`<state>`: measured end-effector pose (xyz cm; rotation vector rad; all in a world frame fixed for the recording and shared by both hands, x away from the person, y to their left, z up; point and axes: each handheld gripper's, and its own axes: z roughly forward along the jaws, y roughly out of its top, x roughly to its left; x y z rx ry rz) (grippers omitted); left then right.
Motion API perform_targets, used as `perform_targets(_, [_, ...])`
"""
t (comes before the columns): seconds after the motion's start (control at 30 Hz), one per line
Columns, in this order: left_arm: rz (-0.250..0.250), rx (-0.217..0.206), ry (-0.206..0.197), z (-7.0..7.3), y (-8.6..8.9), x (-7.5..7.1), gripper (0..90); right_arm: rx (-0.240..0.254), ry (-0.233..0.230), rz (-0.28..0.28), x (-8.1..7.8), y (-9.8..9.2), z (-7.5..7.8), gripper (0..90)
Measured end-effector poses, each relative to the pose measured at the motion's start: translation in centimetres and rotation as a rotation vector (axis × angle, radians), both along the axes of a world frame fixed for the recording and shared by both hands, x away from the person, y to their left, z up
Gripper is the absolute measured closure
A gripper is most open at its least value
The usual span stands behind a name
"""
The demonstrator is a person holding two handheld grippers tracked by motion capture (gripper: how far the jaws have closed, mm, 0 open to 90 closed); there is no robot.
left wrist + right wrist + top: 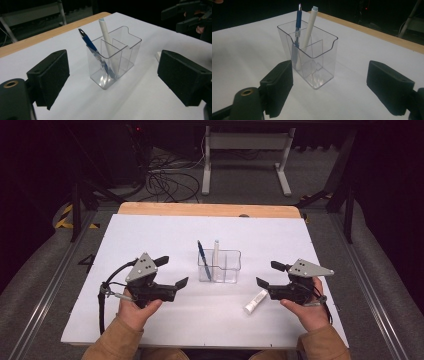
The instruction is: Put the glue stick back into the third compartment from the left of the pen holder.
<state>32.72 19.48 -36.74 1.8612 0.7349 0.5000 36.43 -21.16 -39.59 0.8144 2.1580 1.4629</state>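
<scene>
A clear plastic pen holder point(222, 267) point(125, 50) point(322, 57) stands mid-table on the white sheet. A blue pen point(202, 256) point(88, 41) point(298, 20) and a white pen point(216, 250) point(105, 33) point(310, 26) lean upright in it. My left gripper point(174, 271) point(113, 76) hovers left of the holder, open, with nothing in its jaws. To the holder's right my right gripper point(266, 274) point(329, 83) is open too and holds nothing; it also appears far off in the left gripper view point(187, 12). A white marker point(255, 301) point(158, 55) lies flat just in front of the right gripper.
The white sheet point(150, 235) covers a wooden tabletop whose far edge point(210, 209) shows bare. Beyond it stand a white table frame point(245, 150) and loose cables point(167, 180) on the floor. Metal rails point(45, 285) run along both sides.
</scene>
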Motion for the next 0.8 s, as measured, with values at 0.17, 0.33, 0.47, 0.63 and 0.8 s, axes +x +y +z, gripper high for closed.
perform_targets(0.17, [-0.026,0.019,0.001,-0.4,-1.5,-0.4,11.1,-0.003,0.003,-0.011,0.1,-0.1,0.0,21.9])
perform_targets(0.33, [-0.035,0.024,0.005,-0.6,-1.8,-0.4,11.1,-0.010,0.001,0.005,0.1,-0.1,0.1,21.9])
perform_targets(0.47, [-0.031,0.010,0.010,-0.8,-1.6,-0.4,11.1,-0.017,-0.007,0.032,0.0,0.0,0.3,23.3])
perform_targets(0.63, [-0.028,0.009,-0.004,-1.0,-1.3,-0.4,11.1,-0.047,0.013,0.070,0.1,0.0,0.3,24.8])
perform_targets(0.8, [-0.016,0.005,-0.010,-1.1,-0.7,-0.5,11.1,-0.182,0.022,0.115,-0.1,0.7,1.6,25.2])
